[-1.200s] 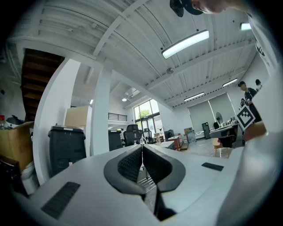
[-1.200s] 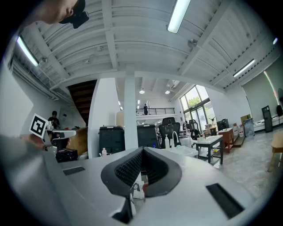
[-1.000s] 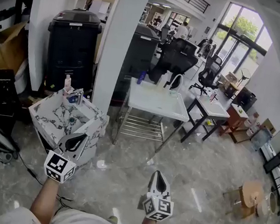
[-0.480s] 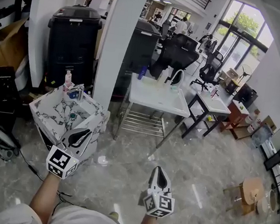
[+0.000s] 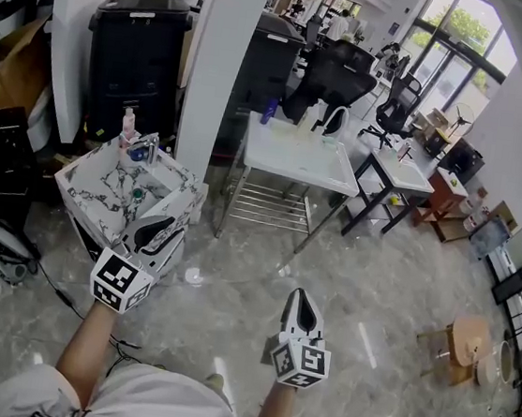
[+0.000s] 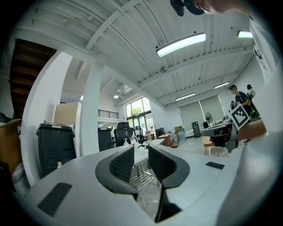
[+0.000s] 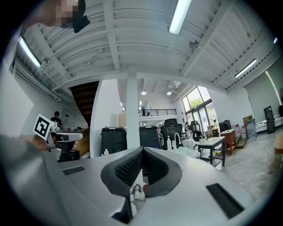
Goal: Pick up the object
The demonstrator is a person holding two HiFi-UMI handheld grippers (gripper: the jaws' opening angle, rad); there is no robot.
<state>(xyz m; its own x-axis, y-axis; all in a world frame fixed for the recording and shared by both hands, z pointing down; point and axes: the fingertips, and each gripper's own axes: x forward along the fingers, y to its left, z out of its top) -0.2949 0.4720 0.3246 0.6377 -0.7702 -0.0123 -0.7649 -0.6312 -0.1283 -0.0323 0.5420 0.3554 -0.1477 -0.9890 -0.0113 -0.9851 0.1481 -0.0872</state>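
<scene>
No single object stands out as the one to pick up. A marble-patterned sink unit (image 5: 102, 195) stands at the left, with a small pink bottle (image 5: 128, 127) and a faucet (image 5: 145, 149) on its rim. My left gripper (image 5: 151, 234) hovers at the unit's near corner, its jaws a little apart and empty; the left gripper view (image 6: 140, 161) shows only the room between them. My right gripper (image 5: 299, 302) hangs over bare floor, shut on nothing, and the right gripper view (image 7: 142, 165) shows its pads pressed together.
A white table (image 5: 294, 169) with a blue bottle (image 5: 269, 111) stands beyond a white pillar (image 5: 217, 65). Black bins (image 5: 133, 55) sit behind the sink unit. A black desk (image 5: 398, 187) and office chairs (image 5: 337, 85) are further back. Cables (image 5: 1, 251) lie on the floor at the left.
The view has crept forward toward the sink unit and table. My left gripper has risen slightly toward the unit's corner. The right gripper has barely moved.
</scene>
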